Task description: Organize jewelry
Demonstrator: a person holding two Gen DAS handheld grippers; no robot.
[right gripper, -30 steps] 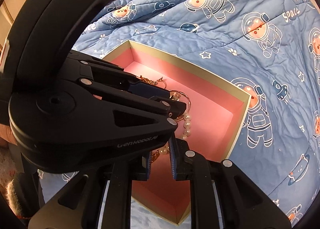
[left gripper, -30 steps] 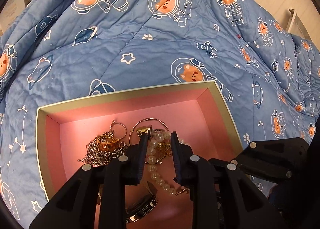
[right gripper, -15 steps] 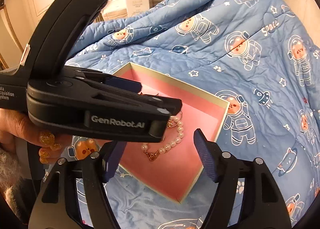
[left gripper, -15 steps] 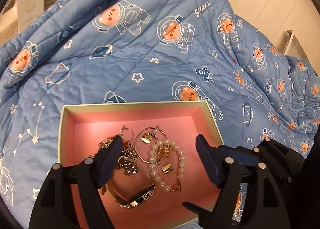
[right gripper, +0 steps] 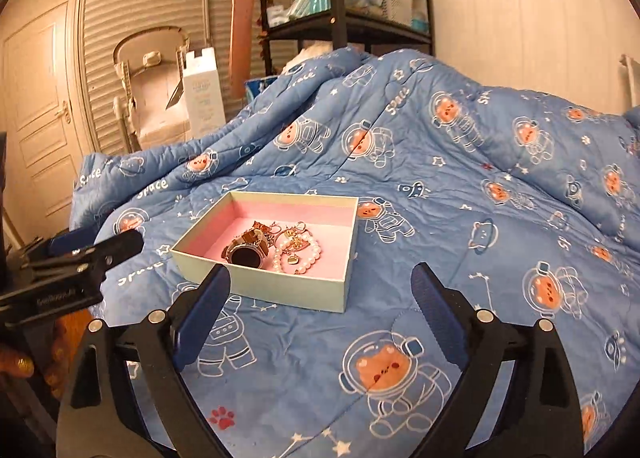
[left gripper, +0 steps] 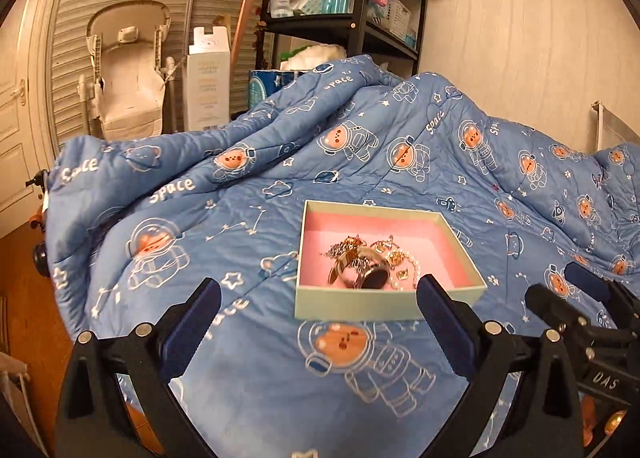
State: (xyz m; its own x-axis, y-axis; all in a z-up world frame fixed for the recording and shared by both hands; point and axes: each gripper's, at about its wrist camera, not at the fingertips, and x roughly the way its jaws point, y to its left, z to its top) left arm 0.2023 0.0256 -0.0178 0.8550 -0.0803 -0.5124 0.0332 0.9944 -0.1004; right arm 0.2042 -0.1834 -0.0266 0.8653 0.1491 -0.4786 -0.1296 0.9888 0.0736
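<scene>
A pale green box with a pink lining (left gripper: 372,304) (right gripper: 280,288) sits on the blue space-print quilt. Inside lie a watch (left gripper: 370,276) (right gripper: 245,254), a pearl bracelet (left gripper: 414,268) (right gripper: 308,254) and gold chains and rings (left gripper: 344,248) (right gripper: 294,236). My left gripper (left gripper: 318,322) is open and empty, held back from the box's near wall. My right gripper (right gripper: 320,306) is open and empty, also short of the box. Each gripper shows in the other's view, the right one (left gripper: 576,294) at the right edge, the left one (right gripper: 80,254) at the left edge.
The quilt (left gripper: 240,218) covers the whole bed and bunches up at the back. Behind it stand a black shelf unit (left gripper: 360,26), a white carton (left gripper: 208,86) and a baby seat (left gripper: 128,70). Wooden floor (left gripper: 24,298) lies off the bed's left edge.
Both grippers opened, let go of the jewelry in the box and pulled back and up, away from the box. The box now lies well in front of them.
</scene>
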